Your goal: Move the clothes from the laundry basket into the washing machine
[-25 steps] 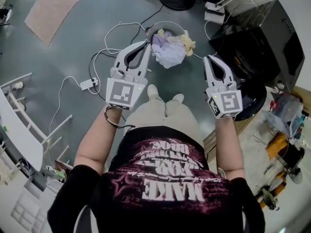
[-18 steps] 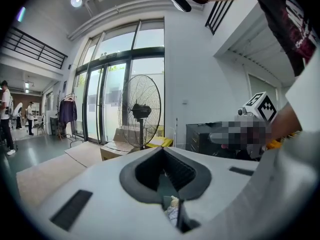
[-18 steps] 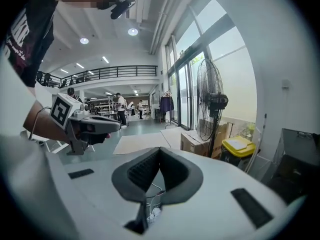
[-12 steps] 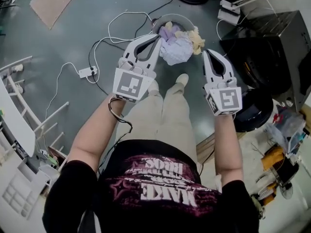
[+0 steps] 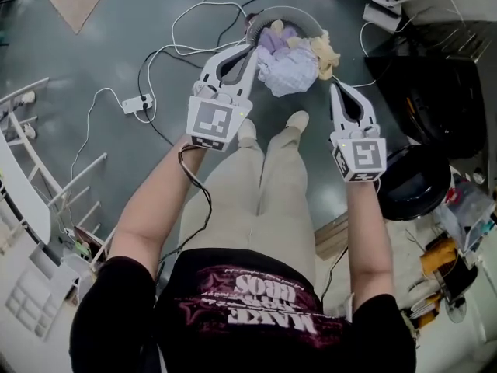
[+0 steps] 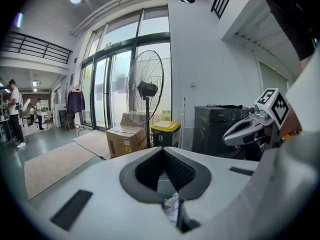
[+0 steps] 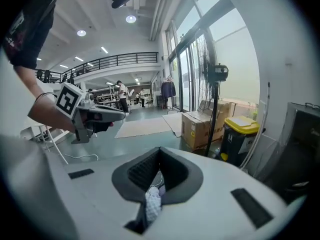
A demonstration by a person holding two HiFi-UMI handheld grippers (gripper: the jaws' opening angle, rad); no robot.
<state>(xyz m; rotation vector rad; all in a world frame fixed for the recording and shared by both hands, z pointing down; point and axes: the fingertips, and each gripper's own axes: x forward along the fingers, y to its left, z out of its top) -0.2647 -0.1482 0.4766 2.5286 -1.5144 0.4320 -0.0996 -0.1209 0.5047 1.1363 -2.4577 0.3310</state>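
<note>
Looking down past the person's shoes, the laundry basket (image 5: 289,8) sits on the grey floor at twelve o'clock, and it is full. A pile of clothes (image 5: 287,68) heaps up in it, with a white piece on top, a lilac piece (image 5: 272,39) behind it and a cream piece (image 5: 324,51) spilling over the rim at the basket's three o'clock. Everything is in the basket.

The left gripper (image 5: 250,50) hangs at the basket's eight o'clock, with its tips just beside the white piece. Its jaws are pressed together, and only a sliver of patterned cloth shows through the slit beyond them. The right gripper (image 5: 339,90) sits at the basket's five o'clock, over bare floor and clear of the rim. Its jaws are closed tight too, and a bit of white cloth peeks through the gap. Neither one carries anything.

The washing machine (image 5: 435,84) is a dark box over at two o'clock from the feet. A round dark shape (image 5: 419,183) lies low at its front, but I cannot tell whether that is its door. Its inside does not show.

In the left gripper view, a bin with a yellow lid (image 6: 165,133) stands straight ahead with the lid down. A taped-up cardboard box (image 6: 125,139) is just beside it at its nine o'clock, and a tall fan (image 6: 146,91) rises between them. White cables (image 5: 178,45) loop across the floor at the basket's nine o'clock.
</note>
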